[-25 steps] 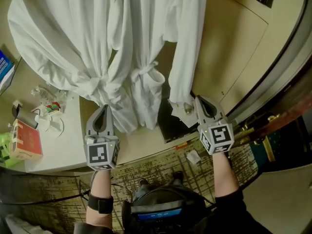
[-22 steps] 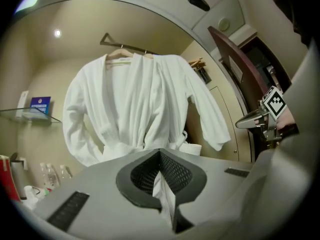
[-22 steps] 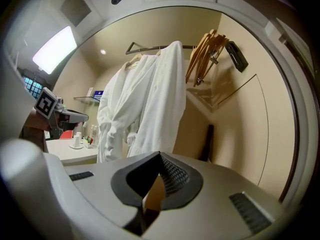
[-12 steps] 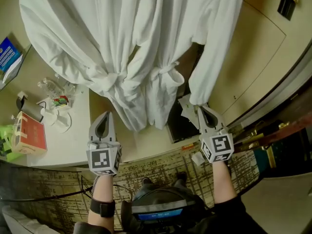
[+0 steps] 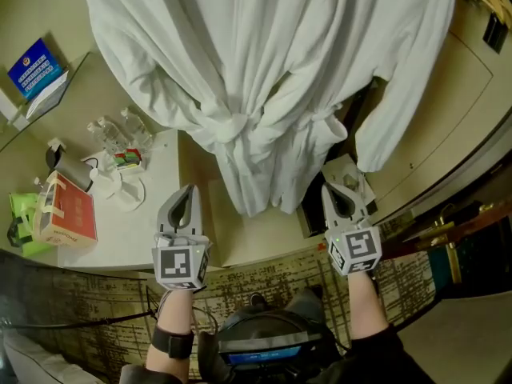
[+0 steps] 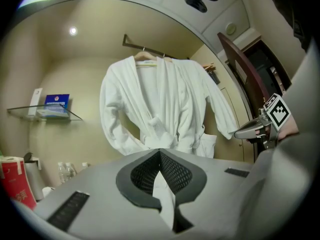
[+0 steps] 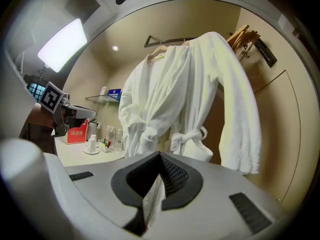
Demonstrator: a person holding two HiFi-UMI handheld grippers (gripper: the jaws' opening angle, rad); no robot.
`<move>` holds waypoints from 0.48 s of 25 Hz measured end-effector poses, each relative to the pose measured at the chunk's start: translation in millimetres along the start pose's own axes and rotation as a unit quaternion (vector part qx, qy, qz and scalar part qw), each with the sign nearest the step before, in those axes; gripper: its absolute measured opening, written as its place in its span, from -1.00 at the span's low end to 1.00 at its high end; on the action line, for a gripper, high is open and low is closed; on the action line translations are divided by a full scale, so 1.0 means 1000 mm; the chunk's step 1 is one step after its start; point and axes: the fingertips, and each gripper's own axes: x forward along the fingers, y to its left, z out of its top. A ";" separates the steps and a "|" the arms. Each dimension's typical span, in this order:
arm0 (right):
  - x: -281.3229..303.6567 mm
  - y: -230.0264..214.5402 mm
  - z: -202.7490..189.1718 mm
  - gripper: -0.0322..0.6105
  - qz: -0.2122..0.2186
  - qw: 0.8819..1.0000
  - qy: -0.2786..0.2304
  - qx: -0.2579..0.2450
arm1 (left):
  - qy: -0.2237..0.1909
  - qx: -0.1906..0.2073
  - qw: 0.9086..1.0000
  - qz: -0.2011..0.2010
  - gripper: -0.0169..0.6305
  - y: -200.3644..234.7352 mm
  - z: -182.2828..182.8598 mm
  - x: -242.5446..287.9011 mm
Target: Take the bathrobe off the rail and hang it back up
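1. Task item: the first white terry-cloth bathrobe (image 5: 192, 62) and the second white terry-cloth bathrobe (image 5: 320, 62) hang side by side and touching, filling the 12 o'clock sector of the head view. Both belts are knotted at the waist. In the left tongs' view, each robe sits on a pale wooden hanger (image 6: 146, 56) hooked over the dark metal rail (image 6: 142, 45) at 12 o'clock.

2. Left tongs (image 5: 189, 192): at 7 o'clock in the head view, over the edge of the pale counter (image 5: 152, 242). Its jaws are closed together and hold nothing. The tips point toward the robes and are clear of the fabric.

3. Right tongs (image 5: 330, 190): at 5 o'clock in the head view, below the hem of the second bathrobe. Its jaws are closed and hold nothing. The right tongs' own view shows the robes ahead and apart from the tips.

4. Counter contents, 9 o'clock sector of the head view: a red cardboard box (image 5: 68, 214), clear plastic water bottles (image 5: 112, 133) and a white cup on a saucer (image 5: 122, 184).

5. A glass wall shelf carrying a blue card (image 5: 36, 69) is at 10 o'clock.

6. Patterned brown carpet (image 5: 264, 282) lies at 6 o'clock.
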 end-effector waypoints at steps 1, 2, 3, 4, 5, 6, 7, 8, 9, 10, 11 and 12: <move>0.003 0.009 0.003 -0.82 0.004 1.000 -0.001 -0.002 | -0.001 0.000 1.000 0.000 -0.95 0.005 -0.001 -0.003; 0.007 0.017 0.006 -0.82 0.008 1.000 -0.002 -0.003 | 0.000 0.000 1.000 0.000 -0.95 0.010 -0.003 -0.005; 0.010 0.023 0.009 -0.82 0.012 1.000 -0.003 -0.005 | 0.002 -0.002 1.000 0.000 -0.95 0.013 -0.005 -0.006; 0.013 0.029 0.012 -0.82 0.015 1.000 -0.004 -0.007 | 0.005 -0.005 1.000 0.000 -0.95 0.016 -0.006 -0.006; 0.016 0.033 0.015 -0.82 0.019 1.000 -0.004 -0.008 | 0.007 -0.009 1.000 0.001 -0.95 0.018 -0.009 -0.007; 0.019 0.036 0.018 -0.82 0.024 1.000 -0.005 -0.011 | 0.010 -0.010 1.000 0.004 -0.95 0.020 -0.012 -0.008; 0.022 0.039 0.019 -0.82 0.029 0.999 -0.004 -0.013 | 0.011 -0.007 1.000 0.008 -0.95 0.024 -0.017 -0.008; 0.025 0.041 0.021 -0.82 0.034 0.999 -0.003 -0.015 | 0.011 -0.003 1.000 0.012 -0.95 0.028 -0.021 -0.008; 0.029 0.042 0.021 -0.82 0.040 0.999 -0.001 -0.017 | 0.013 -0.005 1.000 0.017 -0.95 0.029 -0.022 -0.007; 0.032 0.043 0.022 -0.82 0.045 0.999 0.000 -0.019 | 0.015 -0.013 1.000 0.019 -0.95 0.028 -0.021 -0.005; 0.035 0.042 0.024 -0.82 0.050 0.999 0.000 -0.021 | 0.016 -0.020 0.999 0.021 -0.95 0.026 -0.019 -0.002; 0.038 0.042 0.025 -0.82 0.054 0.998 0.000 -0.023 | 0.016 -0.022 0.999 0.023 -0.95 0.024 -0.018 -0.001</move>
